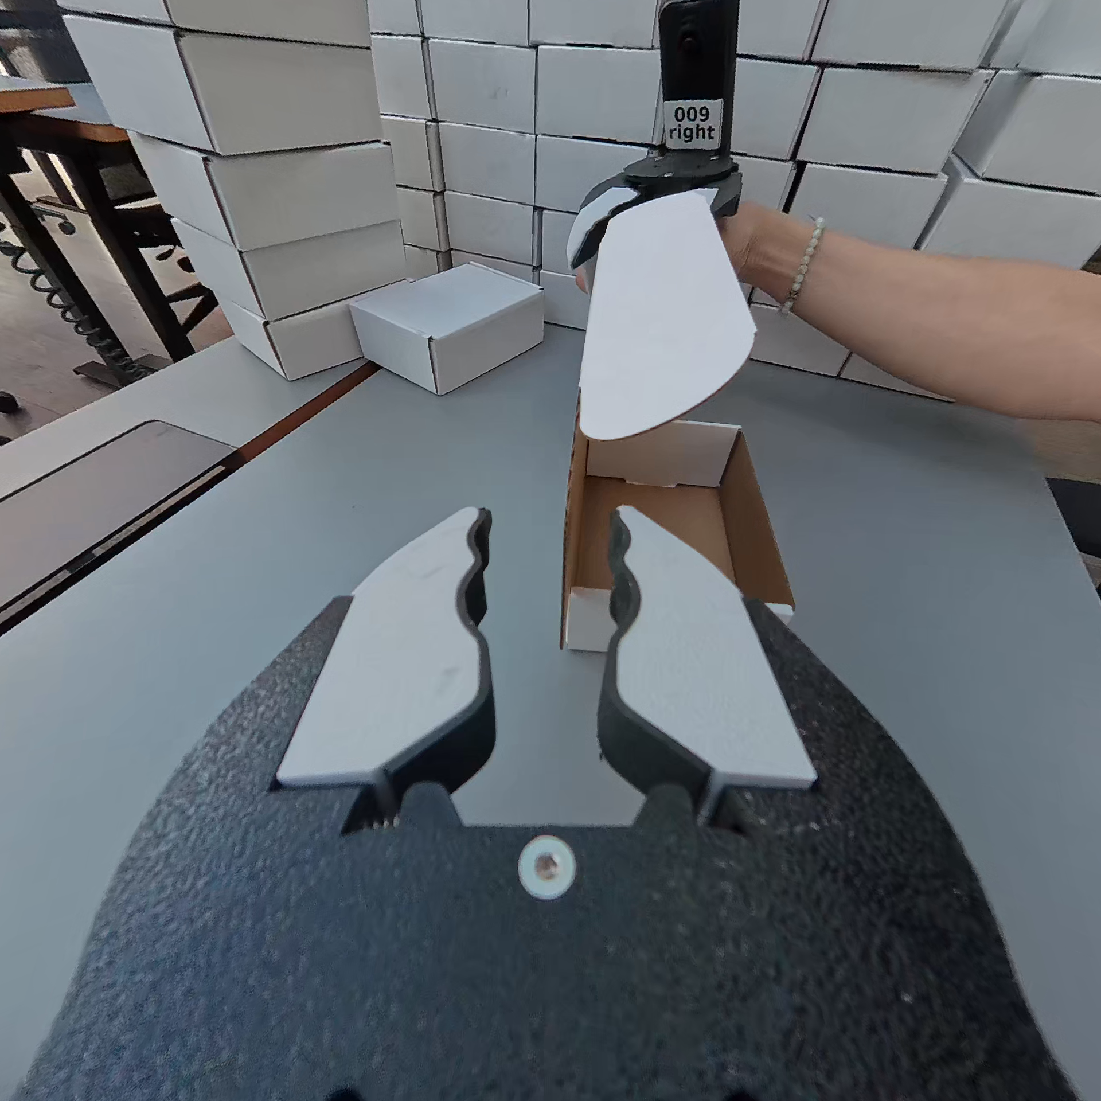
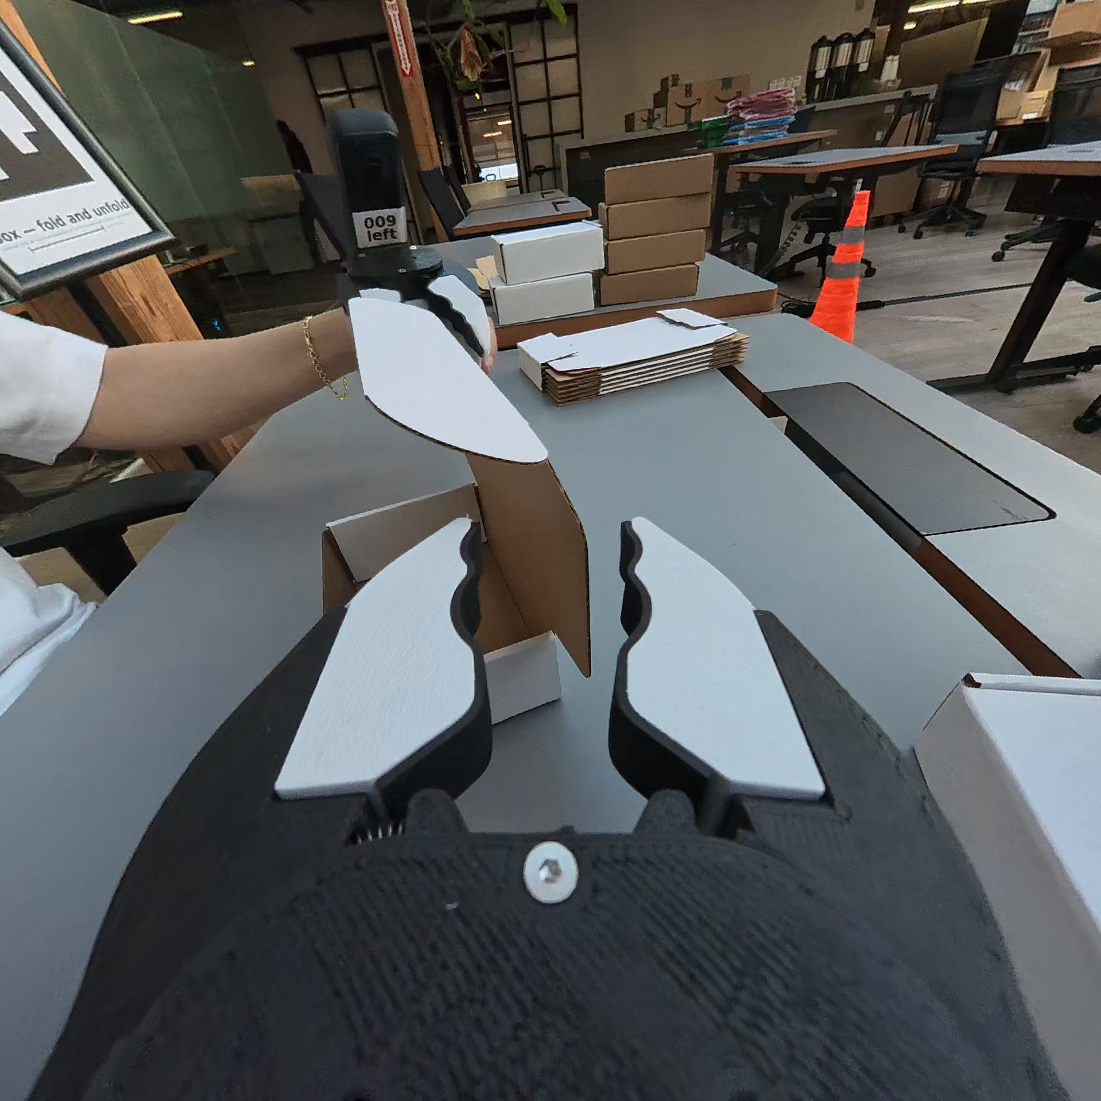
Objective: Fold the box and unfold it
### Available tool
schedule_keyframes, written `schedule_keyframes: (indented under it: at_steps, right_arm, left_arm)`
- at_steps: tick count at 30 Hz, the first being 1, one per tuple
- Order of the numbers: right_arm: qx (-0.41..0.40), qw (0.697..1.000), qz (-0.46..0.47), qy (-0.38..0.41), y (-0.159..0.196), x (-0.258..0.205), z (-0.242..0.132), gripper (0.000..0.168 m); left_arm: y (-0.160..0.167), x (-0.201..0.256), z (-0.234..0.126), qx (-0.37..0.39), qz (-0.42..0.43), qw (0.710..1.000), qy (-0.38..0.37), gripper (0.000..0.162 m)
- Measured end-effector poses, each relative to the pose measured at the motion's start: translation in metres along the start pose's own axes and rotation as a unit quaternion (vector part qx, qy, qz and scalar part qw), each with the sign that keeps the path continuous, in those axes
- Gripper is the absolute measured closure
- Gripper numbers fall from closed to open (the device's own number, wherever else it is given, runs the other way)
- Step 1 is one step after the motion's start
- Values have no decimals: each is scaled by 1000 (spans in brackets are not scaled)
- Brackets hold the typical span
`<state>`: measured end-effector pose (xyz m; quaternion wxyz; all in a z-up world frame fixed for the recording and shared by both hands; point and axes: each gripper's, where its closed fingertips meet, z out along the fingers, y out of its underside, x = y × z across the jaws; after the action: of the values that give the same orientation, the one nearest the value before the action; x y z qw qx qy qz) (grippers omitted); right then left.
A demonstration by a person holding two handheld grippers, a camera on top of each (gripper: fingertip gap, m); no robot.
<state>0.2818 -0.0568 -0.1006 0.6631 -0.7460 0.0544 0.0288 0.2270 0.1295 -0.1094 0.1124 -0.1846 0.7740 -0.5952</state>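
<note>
The left gripper (image 1: 551, 524) stood with its fingers spread wide and nothing between them, hovering over the grey table (image 1: 357, 506). Its right finger (image 1: 673, 607) overlapped the near end of the box (image 1: 667, 518), at about one o'clock from the fingertips. The right gripper (image 2: 545, 527) was likewise spread wide and empty, pointed at the same box (image 2: 417, 572) from the opposite end.

The box sat on the table with its tray open, brown inside and white outside. Its lid panel (image 2: 530, 536) stood upright along one long side, and the rounded white flap (image 1: 661, 316) at the lid's top leaned over toward twelve o'clock in the left wrist view.

Farther out in that view, a closed white box (image 1: 453, 327) sat at eleven o'clock, before a wall of stacked white boxes (image 1: 596, 89). In the right wrist view, a pile of flat box blanks (image 2: 631, 363) lay at one o'clock, stacked brown boxes (image 2: 655, 226) stood beyond it, and an orange cone (image 2: 846, 268) stood on the floor at two o'clock.
</note>
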Motion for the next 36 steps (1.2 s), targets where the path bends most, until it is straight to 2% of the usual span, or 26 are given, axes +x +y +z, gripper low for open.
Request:
schedule_keyframes:
  at_steps: [7,11,15,19,22,26,29,33,36]
  right_arm:
    - [-48,998,-17,-31,10,5,4,139]
    - [-56,997,-27,-45,14,3,7,163]
    - [-65,997,-27,-44,12,2,10,166]
    - [-74,996,-37,13,12,4,16,166]
    - [-72,993,-37,84,9,11,21,166]
    - [-65,983,-33,171,-1,14,31,166]
    - [-73,970,-31,232,-2,13,43,166]
    - [-31,948,14,315,-8,11,62,166]
    - [-3,926,31,376,-7,13,70,166]
  left_arm:
    - [2,-1,11,-20,12,999,37,141]
    - [3,-2,14,-28,21,998,46,156]
    - [3,-8,12,-36,32,998,27,160]
    - [5,-19,9,-42,6,999,-11,160]
    - [6,-29,8,-43,-19,997,-59,160]
    - [5,-49,7,-55,-50,980,-183,160]
    - [5,-61,2,-64,-74,954,-285,160]
    - [7,-72,-6,-78,-111,901,-413,160]
    - [6,-71,-8,-77,-122,870,-471,160]
